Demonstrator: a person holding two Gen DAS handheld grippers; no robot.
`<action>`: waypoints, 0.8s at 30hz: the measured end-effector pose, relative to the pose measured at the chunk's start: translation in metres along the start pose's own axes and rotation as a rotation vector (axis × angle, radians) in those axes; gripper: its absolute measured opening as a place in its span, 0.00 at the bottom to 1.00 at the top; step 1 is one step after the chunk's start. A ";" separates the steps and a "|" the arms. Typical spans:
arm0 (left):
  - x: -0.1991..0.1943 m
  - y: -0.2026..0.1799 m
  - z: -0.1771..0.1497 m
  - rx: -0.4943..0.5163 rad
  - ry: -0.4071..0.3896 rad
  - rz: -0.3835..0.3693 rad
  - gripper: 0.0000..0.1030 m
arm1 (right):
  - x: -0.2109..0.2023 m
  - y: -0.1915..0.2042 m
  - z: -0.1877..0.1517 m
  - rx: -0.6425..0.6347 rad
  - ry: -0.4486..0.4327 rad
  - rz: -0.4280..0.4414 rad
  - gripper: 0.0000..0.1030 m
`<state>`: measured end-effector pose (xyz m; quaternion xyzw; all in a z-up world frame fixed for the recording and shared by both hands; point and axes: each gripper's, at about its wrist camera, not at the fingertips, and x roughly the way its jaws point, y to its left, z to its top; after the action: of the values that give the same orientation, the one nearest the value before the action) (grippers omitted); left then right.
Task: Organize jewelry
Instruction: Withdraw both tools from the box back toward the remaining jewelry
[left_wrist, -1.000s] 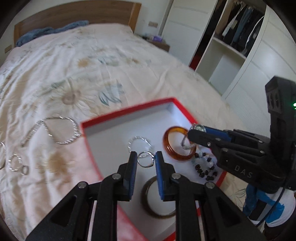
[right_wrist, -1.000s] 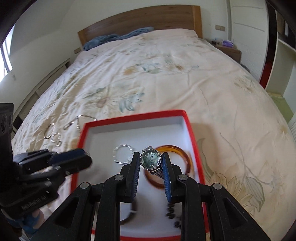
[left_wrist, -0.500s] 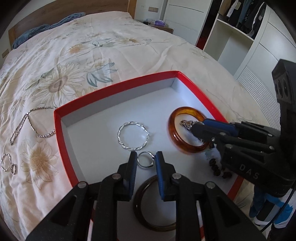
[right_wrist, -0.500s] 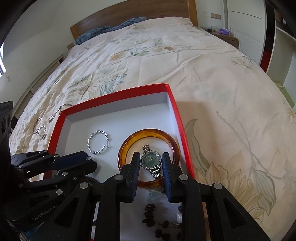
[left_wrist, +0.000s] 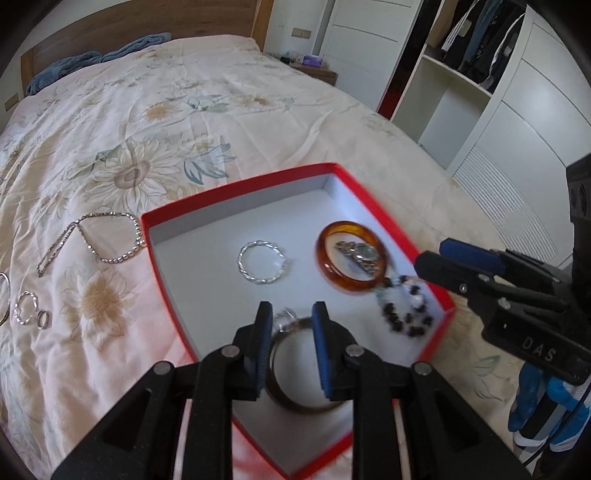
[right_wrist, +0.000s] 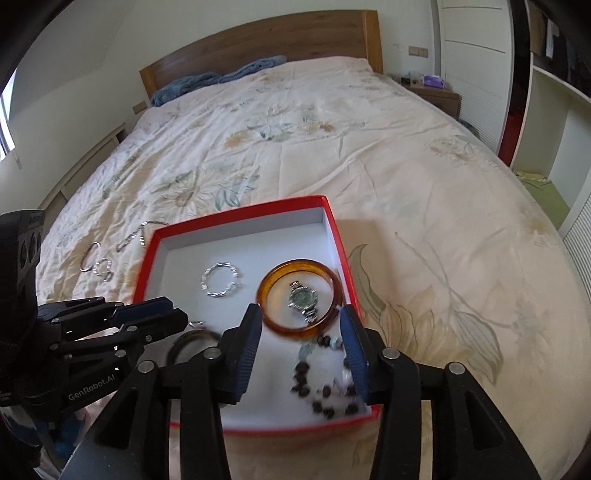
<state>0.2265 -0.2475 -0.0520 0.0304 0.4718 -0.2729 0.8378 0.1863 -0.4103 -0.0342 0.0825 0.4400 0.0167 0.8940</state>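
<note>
Released, the watch (right_wrist: 303, 298) lies inside the amber bangle (right_wrist: 300, 298), seemingly just beyond the right tongs (right_wrist: 301, 341), newly opened, empty.

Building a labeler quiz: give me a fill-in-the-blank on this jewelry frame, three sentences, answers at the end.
1. The watch lies inside the ____ bangle.
2. The box holding the jewelry has a ____ rim.
3. The silver necklace lies on the ____, outside the box.

Answers: amber; red; bedspread
</note>
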 end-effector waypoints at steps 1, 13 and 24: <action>-0.003 -0.002 0.000 0.000 -0.002 0.000 0.22 | -0.005 0.002 -0.002 -0.001 -0.005 0.000 0.45; -0.084 -0.010 -0.033 -0.041 -0.071 0.022 0.23 | -0.068 0.035 -0.035 0.015 -0.020 0.016 0.51; -0.177 0.012 -0.093 -0.140 -0.123 0.156 0.23 | -0.135 0.114 -0.075 -0.064 -0.051 -0.039 0.65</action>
<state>0.0881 -0.1329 0.0366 -0.0086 0.4338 -0.1746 0.8839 0.0494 -0.3021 0.0449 0.0457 0.4177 0.0110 0.9073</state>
